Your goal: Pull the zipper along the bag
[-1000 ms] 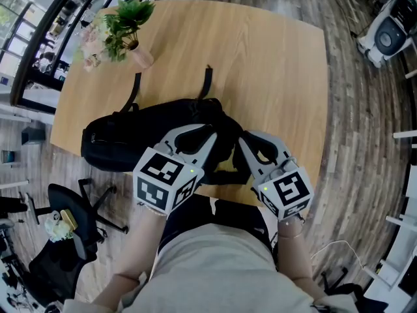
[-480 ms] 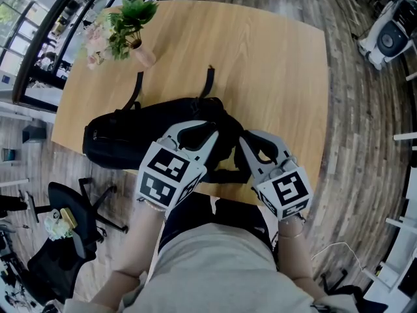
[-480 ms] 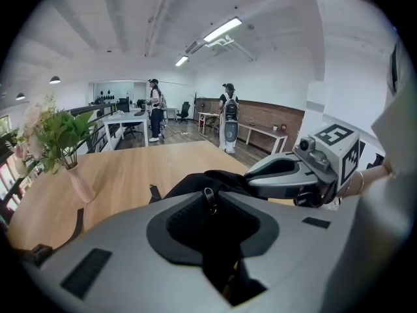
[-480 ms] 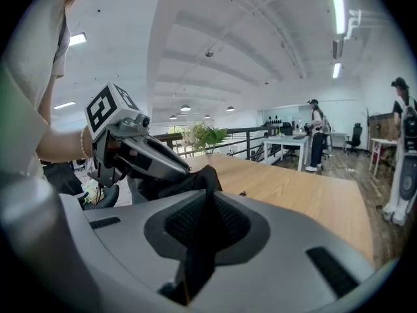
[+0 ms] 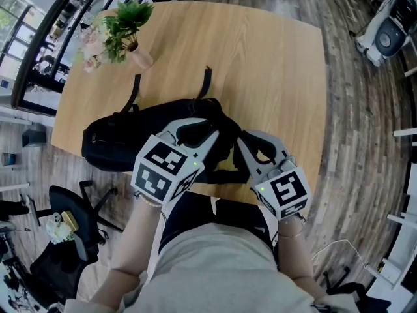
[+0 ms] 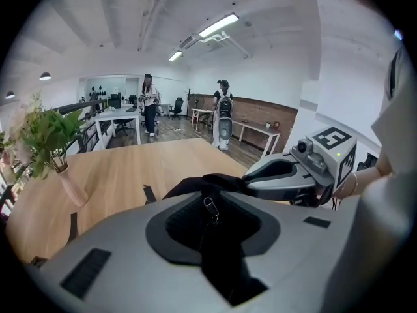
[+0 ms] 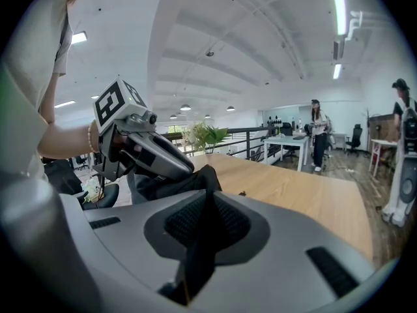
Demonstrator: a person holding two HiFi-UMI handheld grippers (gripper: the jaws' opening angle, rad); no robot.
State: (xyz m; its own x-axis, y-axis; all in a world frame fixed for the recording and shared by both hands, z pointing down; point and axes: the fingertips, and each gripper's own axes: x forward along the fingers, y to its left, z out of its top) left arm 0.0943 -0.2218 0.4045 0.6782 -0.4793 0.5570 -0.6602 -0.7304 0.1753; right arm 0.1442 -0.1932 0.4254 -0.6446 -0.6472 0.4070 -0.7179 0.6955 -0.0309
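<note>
A black backpack (image 5: pixel 124 135) lies across the near part of the wooden table (image 5: pixel 260 64). Both grippers meet at its right end. My left gripper (image 5: pixel 214 133) points into the bag's top; in the left gripper view (image 6: pixel 210 193) its jaws have just been opening, and black fabric and a small metal zipper pull (image 6: pixel 210 207) stand in the gap, no longer pinched. My right gripper (image 5: pixel 242 142) is shut on a raised fold of the bag's fabric (image 7: pixel 203 175), which runs straight through its jaws (image 7: pixel 208 194).
A vase with green plant and flowers (image 5: pixel 124 34) stands at the table's far left. Two bag straps (image 5: pixel 135 87) trail away from me. An office chair (image 5: pixel 71 240) sits below the near left edge. People (image 6: pixel 148 103) stand far off in the room.
The left gripper has rolled a little, its marker cube shifting left. The right gripper and the bag have kept still.
</note>
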